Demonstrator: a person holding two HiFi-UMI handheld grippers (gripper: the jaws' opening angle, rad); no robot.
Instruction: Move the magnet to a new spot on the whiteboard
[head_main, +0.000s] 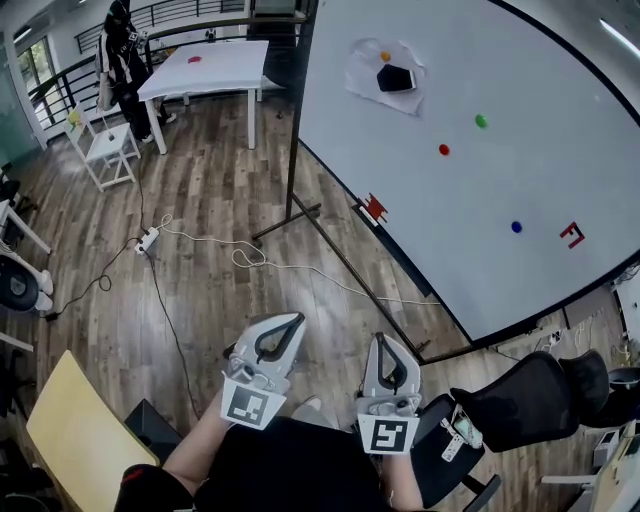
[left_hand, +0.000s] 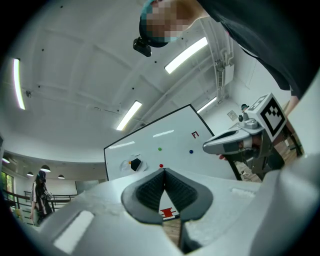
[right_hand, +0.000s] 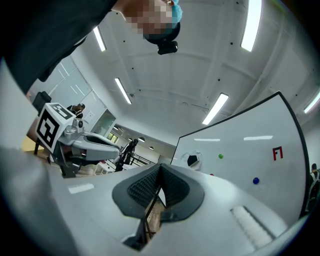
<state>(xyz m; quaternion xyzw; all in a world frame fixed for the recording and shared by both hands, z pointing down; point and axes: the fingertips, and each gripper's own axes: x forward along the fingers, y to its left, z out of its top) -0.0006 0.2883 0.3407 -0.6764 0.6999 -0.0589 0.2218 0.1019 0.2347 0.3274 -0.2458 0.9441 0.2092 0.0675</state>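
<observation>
A whiteboard (head_main: 520, 200) on a stand fills the right of the head view. Small round magnets sit on it: orange (head_main: 385, 56), green (head_main: 481, 121), red (head_main: 444, 150) and blue (head_main: 516, 227). My left gripper (head_main: 283, 333) and right gripper (head_main: 388, 365) are held low near my body, well short of the board, both shut with nothing between the jaws. The left gripper view shows its tips (left_hand: 163, 171) touching, with the board (left_hand: 165, 140) beyond. The right gripper view shows its tips (right_hand: 160, 167) touching too.
A black eraser (head_main: 396, 78) sits on a smeared patch of the board. Red markers (head_main: 375, 208) (head_main: 572, 235) are on its lower edge and right side. A black office chair (head_main: 530, 400) is at my right, a white table (head_main: 205, 65) and a person (head_main: 122, 50) far back. Cables (head_main: 200, 240) cross the floor.
</observation>
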